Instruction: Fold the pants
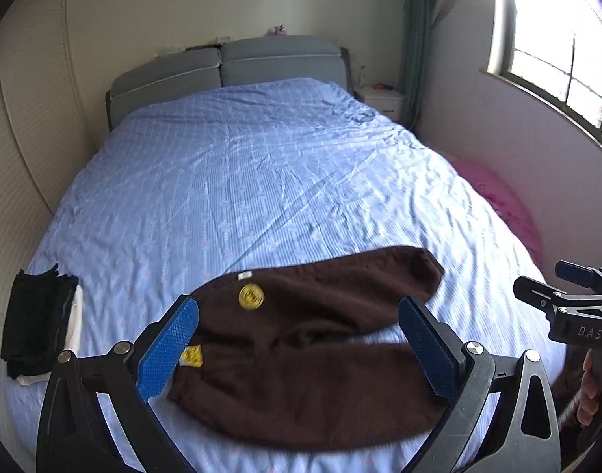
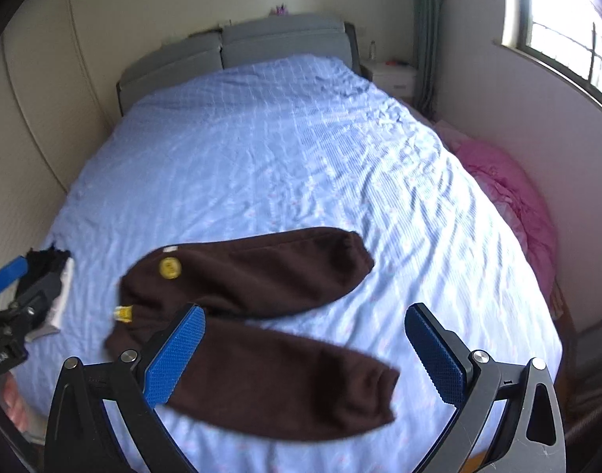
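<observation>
With both the left tongs (image 1: 299,349) and right tongs (image 2: 305,354) wide open and empty above the spread brown pants (image 2: 257,315), a good fold means gripping the near leg's cuff and waistband together and laying it squarely over the far leg.

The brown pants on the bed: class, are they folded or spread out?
Spread out. The pants lie flat on the blue sheet, both legs apart in a V, neither laid over the other.

Bed (image 1: 261,165) open beyond pants (image 1: 320,347), black stack (image 1: 37,327) far left, prob. clothes
</observation>
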`<state>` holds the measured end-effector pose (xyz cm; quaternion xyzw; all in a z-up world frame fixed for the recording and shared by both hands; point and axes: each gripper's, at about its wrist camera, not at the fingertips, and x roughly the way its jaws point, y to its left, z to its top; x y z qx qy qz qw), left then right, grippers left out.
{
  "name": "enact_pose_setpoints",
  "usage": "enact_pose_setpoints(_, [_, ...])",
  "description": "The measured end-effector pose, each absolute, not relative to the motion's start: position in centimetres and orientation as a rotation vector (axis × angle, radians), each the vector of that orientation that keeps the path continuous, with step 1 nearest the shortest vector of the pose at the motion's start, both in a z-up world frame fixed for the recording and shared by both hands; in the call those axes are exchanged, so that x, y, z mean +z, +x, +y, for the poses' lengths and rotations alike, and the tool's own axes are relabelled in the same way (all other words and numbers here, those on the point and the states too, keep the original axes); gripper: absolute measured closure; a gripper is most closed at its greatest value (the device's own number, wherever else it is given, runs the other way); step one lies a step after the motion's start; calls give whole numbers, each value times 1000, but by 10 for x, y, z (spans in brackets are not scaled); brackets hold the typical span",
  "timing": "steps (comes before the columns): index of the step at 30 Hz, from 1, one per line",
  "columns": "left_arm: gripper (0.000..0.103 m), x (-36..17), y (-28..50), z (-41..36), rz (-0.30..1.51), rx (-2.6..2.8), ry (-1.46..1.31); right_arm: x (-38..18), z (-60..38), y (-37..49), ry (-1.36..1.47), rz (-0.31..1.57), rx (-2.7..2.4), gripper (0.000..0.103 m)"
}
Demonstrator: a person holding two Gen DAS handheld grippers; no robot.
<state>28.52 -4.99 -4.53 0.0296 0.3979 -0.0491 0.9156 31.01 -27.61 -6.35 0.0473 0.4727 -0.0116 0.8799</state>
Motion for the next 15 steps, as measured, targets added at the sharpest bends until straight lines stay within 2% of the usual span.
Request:
enact_pose_setpoints(7, [0, -100, 383, -107, 945, -99, 33, -142, -333, 423, 70, 1133, 53, 1])
enact_pose_setpoints(11, [0, -152, 434, -137, 1065, -76, 41, -195, -355, 472, 106, 1230, 78, 12])
enact_pose_setpoints(15, [1, -191, 455, -150, 1164, -46, 49, -243, -363, 507, 126, 1315, 104, 23])
